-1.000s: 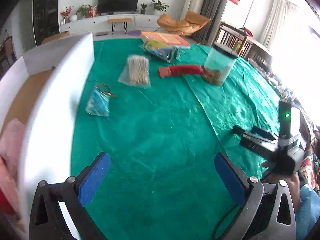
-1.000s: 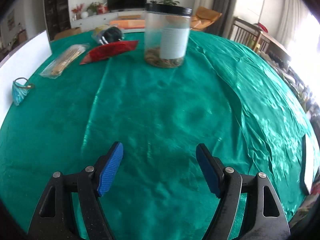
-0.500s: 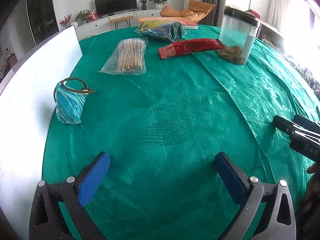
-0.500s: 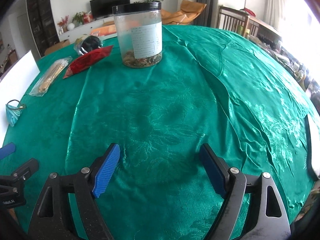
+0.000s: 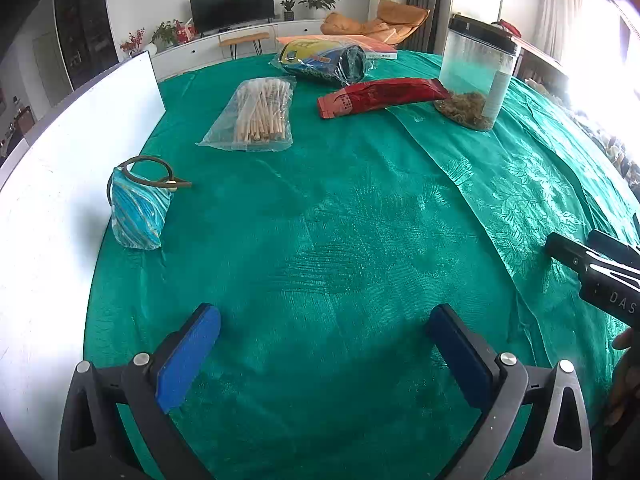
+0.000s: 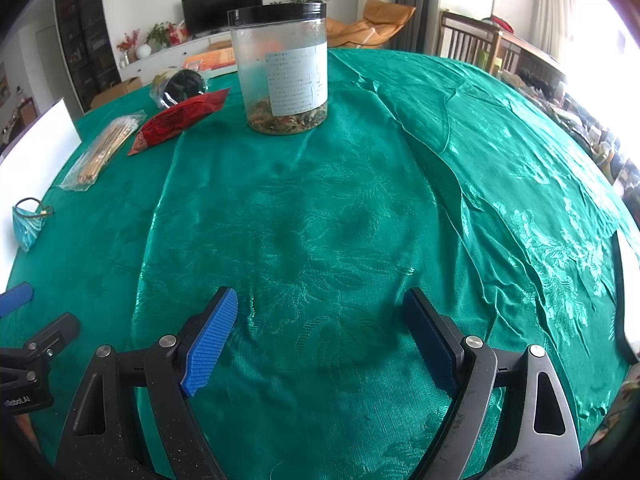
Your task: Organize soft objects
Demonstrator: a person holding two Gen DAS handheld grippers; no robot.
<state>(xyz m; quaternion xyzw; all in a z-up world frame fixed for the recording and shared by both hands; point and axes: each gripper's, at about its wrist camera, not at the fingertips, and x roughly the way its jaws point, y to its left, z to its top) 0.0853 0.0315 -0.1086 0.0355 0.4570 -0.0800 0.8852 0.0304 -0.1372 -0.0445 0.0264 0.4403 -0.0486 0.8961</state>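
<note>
My left gripper [image 5: 324, 344] hangs open over bare green cloth, nothing between its blue pads. A small blue striped pouch [image 5: 138, 210] with a brown loop lies ahead to the left, against the white box wall [image 5: 52, 220]. Farther off are a clear bag of wooden sticks [image 5: 260, 114], a red packet [image 5: 384, 96] and a yellow and blue wrapped bundle [image 5: 324, 60]. My right gripper [image 6: 320, 340] is over the cloth too; its jaws are opening and hold nothing. From that side the pouch [image 6: 28, 224] shows at the far left.
A clear jar [image 6: 284, 68] with a black lid and dried bits at its bottom stands at the back of the table. The green tablecloth [image 6: 460, 184] is wrinkled on the right. An orange book [image 5: 376, 46] lies behind the bundle. The table edge drops off at right.
The left gripper came away from above the white box and sank toward the table; the box's inside is out of sight now. The right gripper's jaws spread wider.
</note>
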